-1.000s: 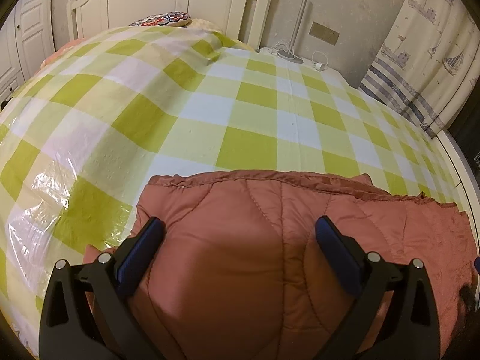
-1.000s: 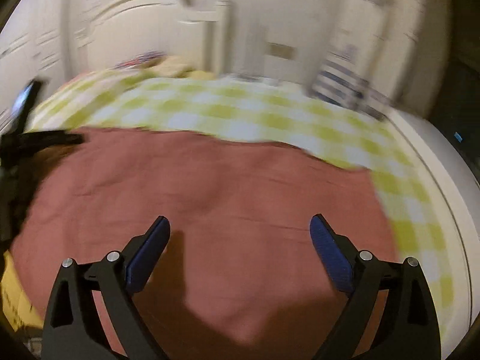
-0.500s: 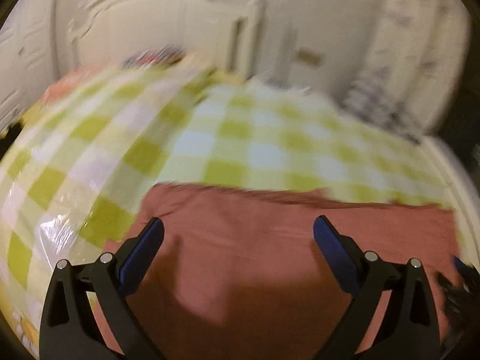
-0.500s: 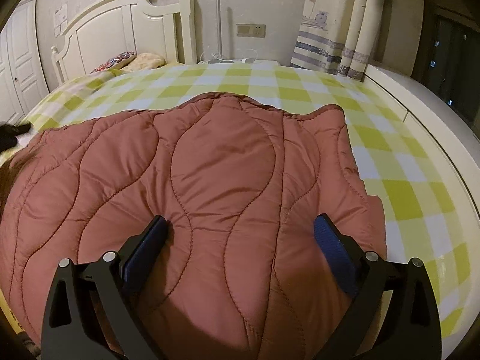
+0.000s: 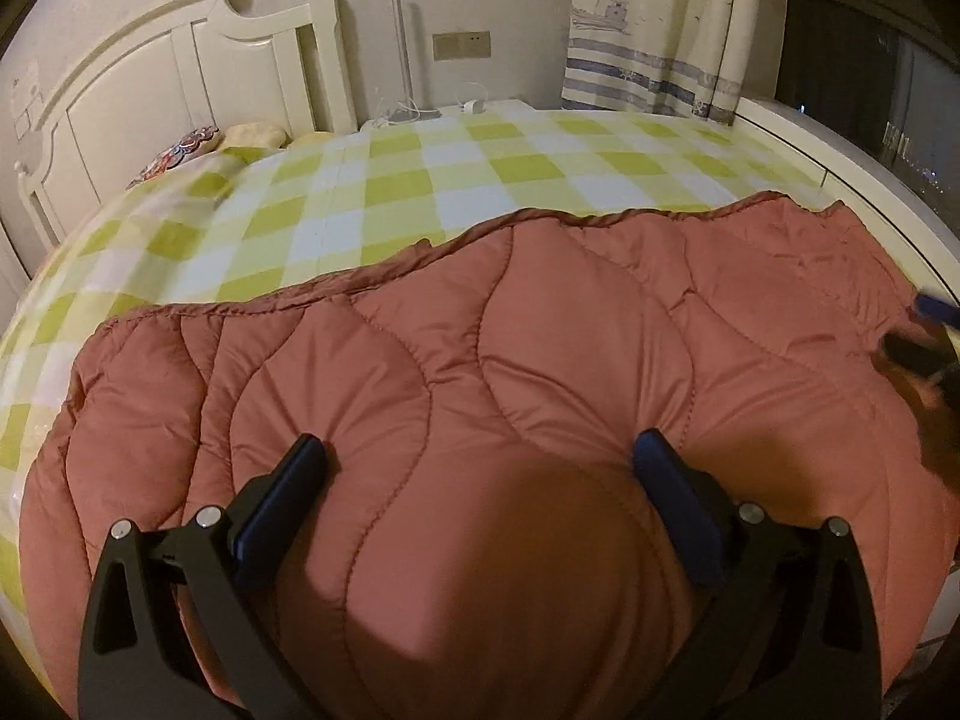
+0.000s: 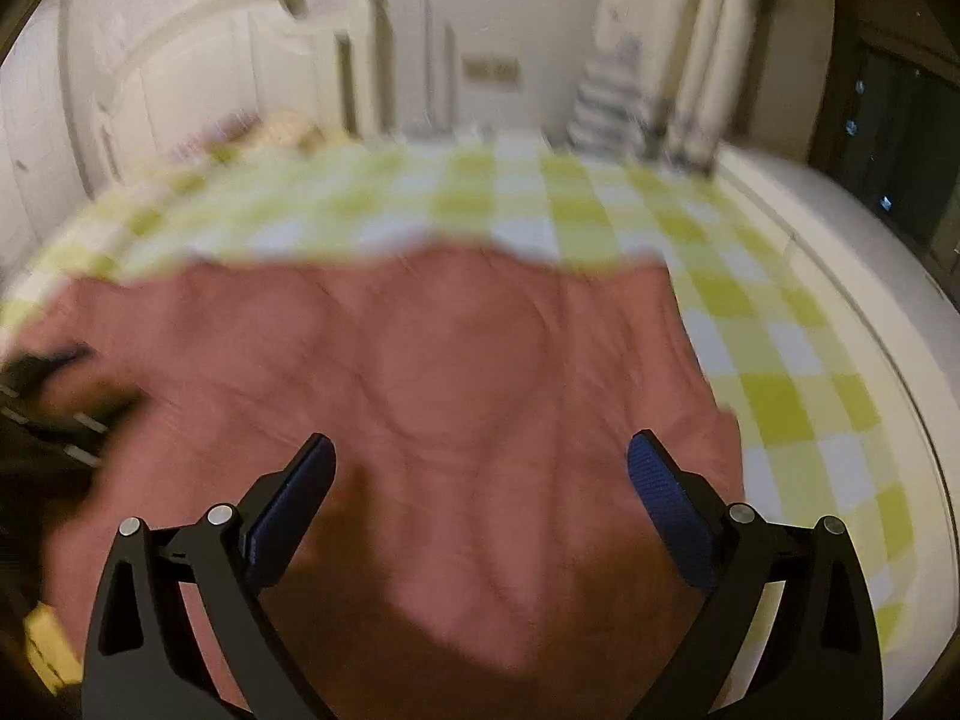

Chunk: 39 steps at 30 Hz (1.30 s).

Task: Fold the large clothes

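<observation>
Left wrist: sharp quilted coat [image 5: 540,372], pillow [image 5: 180,147]; right wrist: blurred.

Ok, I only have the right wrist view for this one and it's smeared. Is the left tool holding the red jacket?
Observer: No. The left tool is open, its fingers spread over the red jacket with nothing pinched.
Operator: How does the jacket's far edge lie?
Observer: The hem runs in one unbroken line across the checked bedspread.
Operator: Anything up by the headboard?
Observer: A patterned pillow lies on the bed below the headboard.
</observation>
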### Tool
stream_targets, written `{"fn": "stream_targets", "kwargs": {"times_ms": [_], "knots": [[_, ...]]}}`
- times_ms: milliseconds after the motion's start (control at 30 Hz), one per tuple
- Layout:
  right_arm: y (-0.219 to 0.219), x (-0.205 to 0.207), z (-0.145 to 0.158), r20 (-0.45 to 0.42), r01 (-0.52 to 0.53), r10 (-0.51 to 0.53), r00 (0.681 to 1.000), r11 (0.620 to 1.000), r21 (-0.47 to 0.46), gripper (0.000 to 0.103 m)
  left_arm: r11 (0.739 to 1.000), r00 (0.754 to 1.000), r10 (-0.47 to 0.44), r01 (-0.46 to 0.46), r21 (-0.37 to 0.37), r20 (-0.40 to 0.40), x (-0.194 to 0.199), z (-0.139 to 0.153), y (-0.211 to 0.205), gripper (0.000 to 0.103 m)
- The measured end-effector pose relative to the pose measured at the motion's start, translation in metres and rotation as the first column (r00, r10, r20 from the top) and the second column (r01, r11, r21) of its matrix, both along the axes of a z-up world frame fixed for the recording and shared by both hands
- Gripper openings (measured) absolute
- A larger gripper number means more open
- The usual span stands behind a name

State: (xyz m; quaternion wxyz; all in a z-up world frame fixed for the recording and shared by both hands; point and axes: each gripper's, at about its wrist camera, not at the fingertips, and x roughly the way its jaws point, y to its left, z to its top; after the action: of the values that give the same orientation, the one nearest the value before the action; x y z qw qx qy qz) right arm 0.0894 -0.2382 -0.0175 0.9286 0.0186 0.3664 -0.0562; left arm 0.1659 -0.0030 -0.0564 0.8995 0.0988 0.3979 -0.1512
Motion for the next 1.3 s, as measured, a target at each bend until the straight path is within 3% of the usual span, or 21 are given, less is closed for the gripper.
{"fn": "stream_targets", "kwargs": {"times_ms": [67,133,233,300,367,467,567,667,733,800,833,900,1033,1100,1200,1267,1300], "knots": [[0.021,-0.004,0.019,0.074,-0.039,0.042,0.996,0.998,-0.043,0.094,1.000,1.000,0.001,-0.001,0.004,0.005,-0.001,-0.001,0.000,0.101],[0.036,0.001,0.020,0.081,-0.071,0.078,0.994,0.994,-0.083,0.094,1.000,1.000,0.000,0.000,-0.003,0.002,-0.004,0.001,-0.002,0.101],[0.045,0.028,-0.028,-0.081,-0.119,0.110,0.991,0.986,-0.117,0.097,1.000,1.000,-0.001,0.001,-0.011,0.003,0.002,0.001,0.003,0.101],[0.034,0.030,-0.039,-0.051,-0.116,0.113,0.992,0.992,-0.047,0.099,1.000,1.000,-0.001,0.001,-0.020,0.004,0.000,0.001,0.005,0.101],[0.036,0.032,-0.036,-0.077,-0.120,0.115,0.990,0.991,-0.062,0.098,1.000,1.000,0.000,0.000,-0.016,0.007,0.000,0.001,0.005,0.101],[0.040,0.038,-0.019,-0.117,-0.105,0.095,0.989,0.991,-0.084,0.098,1.000,1.000,0.001,-0.001,-0.022,0.005,-0.002,0.002,0.007,0.101],[0.047,0.040,0.014,-0.016,-0.113,0.112,0.994,0.988,-0.109,0.098,1.000,1.000,0.001,-0.001,-0.020,0.004,0.000,0.001,0.007,0.101],[0.049,0.066,0.032,0.008,-0.115,0.116,0.993,0.986,-0.120,0.098,1.000,1.000,0.001,-0.001,-0.020,0.005,0.000,0.001,0.006,0.101],[0.047,0.094,0.020,-0.050,-0.118,0.113,0.992,0.987,-0.113,0.098,1.000,1.000,0.001,-0.001,-0.020,0.005,0.000,0.001,0.007,0.101],[0.044,0.127,-0.027,-0.212,-0.124,0.092,0.973,0.982,-0.141,0.098,1.000,1.000,0.001,-0.001,-0.020,0.005,-0.001,0.001,0.007,0.101],[0.043,0.133,-0.043,-0.241,-0.139,0.111,0.964,0.985,-0.101,0.099,1.000,1.000,0.002,-0.001,-0.025,0.005,-0.001,0.001,0.007,0.101],[0.033,0.137,-0.044,-0.222,-0.122,0.112,0.969,0.992,-0.030,0.099,1.000,1.000,0.006,-0.006,-0.030,0.003,0.001,0.001,0.009,0.101],[0.033,0.137,-0.041,-0.216,-0.126,0.111,0.970,0.991,-0.054,0.099,0.999,0.999,0.009,-0.010,-0.033,-0.047,0.006,0.010,0.014,0.101],[0.034,0.135,-0.042,-0.215,-0.125,0.111,0.970,0.991,-0.053,0.099,0.997,0.999,0.010,-0.015,-0.079,-0.052,0.005,0.026,0.023,0.101],[0.032,0.133,-0.043,-0.214,-0.126,0.115,0.970,0.991,-0.038,0.099,0.991,0.992,0.115,-0.111,-0.073,0.052,0.008,0.054,0.058,0.101],[0.035,0.131,-0.046,-0.210,-0.125,0.115,0.971,0.992,-0.035,0.099,0.972,0.971,0.233,-0.232,-0.033,0.047,0.027,0.047,0.092,0.101],[0.035,0.132,-0.047,-0.209,-0.125,0.115,0.971,0.992,-0.035,0.099,0.950,0.950,0.312,-0.312,0.005,0.005,0.044,0.029,0.113,0.101]]}}
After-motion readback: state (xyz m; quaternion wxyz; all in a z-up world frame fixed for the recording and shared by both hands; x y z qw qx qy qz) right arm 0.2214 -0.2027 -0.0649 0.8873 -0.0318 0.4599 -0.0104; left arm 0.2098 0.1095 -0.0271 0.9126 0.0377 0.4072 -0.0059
